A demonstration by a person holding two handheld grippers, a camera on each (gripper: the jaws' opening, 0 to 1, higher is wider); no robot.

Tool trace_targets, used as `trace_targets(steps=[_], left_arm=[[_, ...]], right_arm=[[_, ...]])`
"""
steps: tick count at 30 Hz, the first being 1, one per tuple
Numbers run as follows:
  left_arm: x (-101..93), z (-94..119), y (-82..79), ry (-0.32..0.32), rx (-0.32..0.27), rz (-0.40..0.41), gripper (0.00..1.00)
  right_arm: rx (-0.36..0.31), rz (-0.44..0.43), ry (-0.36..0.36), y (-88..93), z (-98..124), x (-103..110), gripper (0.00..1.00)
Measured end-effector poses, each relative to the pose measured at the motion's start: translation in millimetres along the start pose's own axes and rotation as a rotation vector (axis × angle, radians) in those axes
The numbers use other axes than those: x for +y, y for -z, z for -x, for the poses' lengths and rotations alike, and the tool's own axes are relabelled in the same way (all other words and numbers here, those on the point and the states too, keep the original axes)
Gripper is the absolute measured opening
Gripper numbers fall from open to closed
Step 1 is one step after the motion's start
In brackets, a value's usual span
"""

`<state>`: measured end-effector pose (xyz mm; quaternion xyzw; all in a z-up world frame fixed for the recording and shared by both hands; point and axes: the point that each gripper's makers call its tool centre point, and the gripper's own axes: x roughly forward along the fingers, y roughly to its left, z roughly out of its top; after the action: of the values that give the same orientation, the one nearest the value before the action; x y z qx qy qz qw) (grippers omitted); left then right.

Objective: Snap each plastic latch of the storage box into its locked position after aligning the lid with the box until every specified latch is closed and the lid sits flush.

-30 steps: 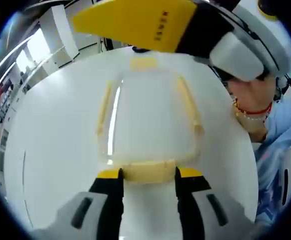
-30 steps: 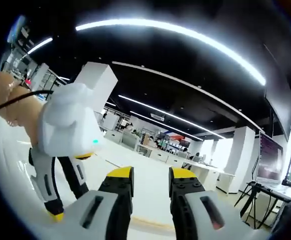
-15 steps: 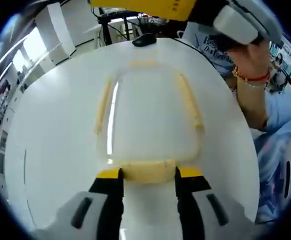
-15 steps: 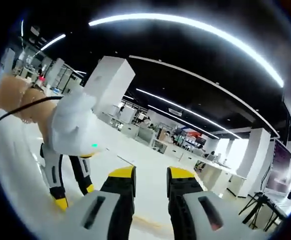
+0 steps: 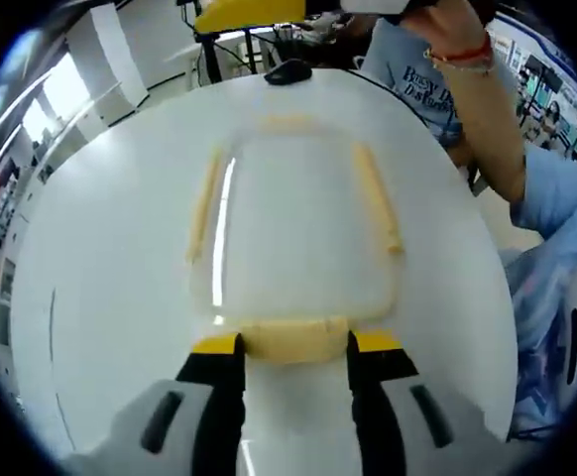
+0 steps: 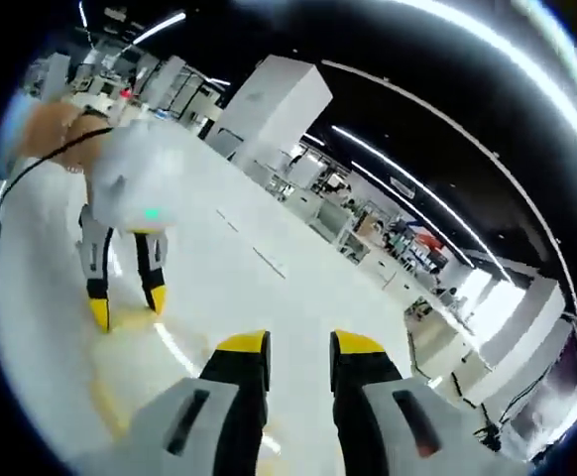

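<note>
Left gripper view: the translucent rectangular storage box with its clear lid [image 5: 298, 233] lies at frame centre on the white round table [image 5: 100, 297], its long axis running from lower centre to upper centre. Pale yellow plastic latches line its edges; the near-end latch [image 5: 293, 339] sits directly between the yellow-tipped jaws of the left gripper [image 5: 293, 345], which stand spread on either side of it, apparently touching or just beside its ends. The side latches [image 5: 376, 198] and the far latch [image 5: 287, 124] lie beyond. At upper right, a person's forearm with a red bracelet [image 5: 462, 55] reaches in; partial lettering on the light blue shirt [image 5: 422, 84] is unreadable.

Right gripper view: the right gripper [image 6: 298, 347] at lower centre has its jaws slightly parted, holding nothing, well apart from the box. The left gripper [image 6: 125, 297] stands at centre left, tips down on the box.
</note>
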<state>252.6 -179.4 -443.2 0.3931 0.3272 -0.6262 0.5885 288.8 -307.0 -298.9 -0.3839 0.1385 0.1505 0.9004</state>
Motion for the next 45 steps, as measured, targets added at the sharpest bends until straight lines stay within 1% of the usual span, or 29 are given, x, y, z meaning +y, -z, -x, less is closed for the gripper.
trace_targets(steps=[1, 2, 4, 5, 6, 8, 9, 11, 12, 13, 14, 15, 16, 18, 20, 21, 22, 24, 27, 28, 31, 32, 33, 34, 39, 44, 45], left_arm=[[-0.2, 0.2, 0.0, 0.0, 0.001, 0.0, 0.41], [-0.3, 0.5, -0.1, 0.001, 0.002, -0.001, 0.41], [-0.5, 0.7, -0.5, 0.002, 0.003, -0.001, 0.41], [-0.7, 0.8, -0.6, 0.002, 0.004, -0.001, 0.41], [-0.6, 0.9, -0.7, 0.003, 0.005, -0.001, 0.41], [-0.6, 0.9, -0.9, 0.006, 0.004, 0.002, 0.41], [-0.8, 0.9, -1.0, 0.007, 0.004, 0.004, 0.41], [-0.5, 1.0, -1.0, 0.008, 0.004, 0.008, 0.41], [-0.2, 1.1, -0.9, 0.008, 0.005, 0.007, 0.41], [0.0, 1.2, -0.8, 0.009, 0.005, 0.007, 0.41], [0.3, 1.3, -0.7, 0.009, 0.005, 0.007, 0.41], [0.2, 1.3, -0.8, 0.01, 0.005, 0.008, 0.41], [0.7, 1.4, -0.5, 0.012, 0.004, 0.01, 0.41], [1.2, 1.5, -0.2, 0.016, 0.004, 0.014, 0.41], [1.7, 1.5, 0.0, 0.02, 0.004, 0.015, 0.41], [1.9, 1.4, 0.1, 0.021, 0.005, 0.016, 0.41], [2.3, 1.2, 0.2, 0.023, 0.005, 0.016, 0.41], [3.1, 1.0, 0.3, 0.025, 0.005, 0.019, 0.41], [4.7, 0.3, 0.3, 0.03, 0.004, 0.024, 0.41], [5.2, 0.1, 0.2, 0.031, 0.004, 0.025, 0.41], [6.6, -0.6, 0.0, 0.033, 0.004, 0.026, 0.41], [7.1, -0.9, -0.2, 0.034, 0.004, 0.026, 0.41], [7.4, -1.1, -0.3, 0.035, 0.004, 0.026, 0.41], [7.8, -1.5, -0.5, 0.036, 0.004, 0.025, 0.41], [9.5, -2.6, -0.2, 0.04, 0.009, 0.02, 0.41], [9.6, -3.4, 0.9, 0.043, 0.008, 0.017, 0.41], [9.5, -3.4, 1.3, 0.043, 0.008, 0.016, 0.41]], right_arm=[[0.014, 0.035, 0.009, 2.4, -2.1, -3.1, 0.21], [0.031, 0.065, -0.011, 5.5, -4.7, -1.8, 0.21], [0.073, 0.125, -0.076, 13.0, -9.1, 5.2, 0.21], [0.094, 0.15, -0.128, 17.2, -10.7, 11.0, 0.21], [0.103, 0.158, -0.15, 19.2, -11.2, 13.2, 0.21], [0.14, 0.211, -0.219, 27.4, -12.0, 16.6, 0.21], [0.151, 0.213, -0.241, 30.2, -11.9, 17.5, 0.21], [0.204, 0.218, -0.357, 43.9, -8.3, 25.1, 0.22], [0.224, 0.244, -0.381, 49.6, -7.4, 24.1, 0.22], [0.252, 0.269, -0.425, 57.0, -5.1, 26.3, 0.23], [0.291, 0.274, -0.474, 65.6, -1.6, 29.6, 0.25], [0.32, 0.282, -0.496, 72.5, -0.7, 30.0, 0.27], [0.345, 0.292, -0.538, 79.5, 1.0, 33.7, 0.29], [0.388, 0.282, -0.627, 91.9, 5.1, 43.7, 0.3], [0.405, 0.297, -0.669, 96.9, 5.8, 49.2, 0.3], [0.395, 0.288, -0.686, 95.7, 5.5, 52.9, 0.31], [0.393, 0.278, -0.724, 95.8, 7.2, 57.6, 0.32], [0.413, 0.293, -0.74, 99.2, 5.8, 56.3, 0.33], [0.526, 0.331, -0.77, 115.3, 8.6, 47.8, 0.37], [0.56, 0.342, -0.792, 120.4, 10.9, 46.5, 0.38], [0.62, 0.338, -0.839, 132.2, 11.6, 44.2, 0.4], [0.631, 0.345, -0.838, 135.1, 10.7, 42.9, 0.4], [0.667, 0.357, -0.849, 142.7, 12.6, 40.6, 0.41], [0.689, 0.359, -0.861, 147.8, 14.5, 41.4, 0.41], [0.686, 0.358, -0.893, 158.0, 12.2, 48.2, 0.43], [0.63, 0.366, -0.912, 158.9, 4.6, 57.0, 0.43], [0.628, 0.374, -0.918, 159.9, 4.3, 58.0, 0.43]])
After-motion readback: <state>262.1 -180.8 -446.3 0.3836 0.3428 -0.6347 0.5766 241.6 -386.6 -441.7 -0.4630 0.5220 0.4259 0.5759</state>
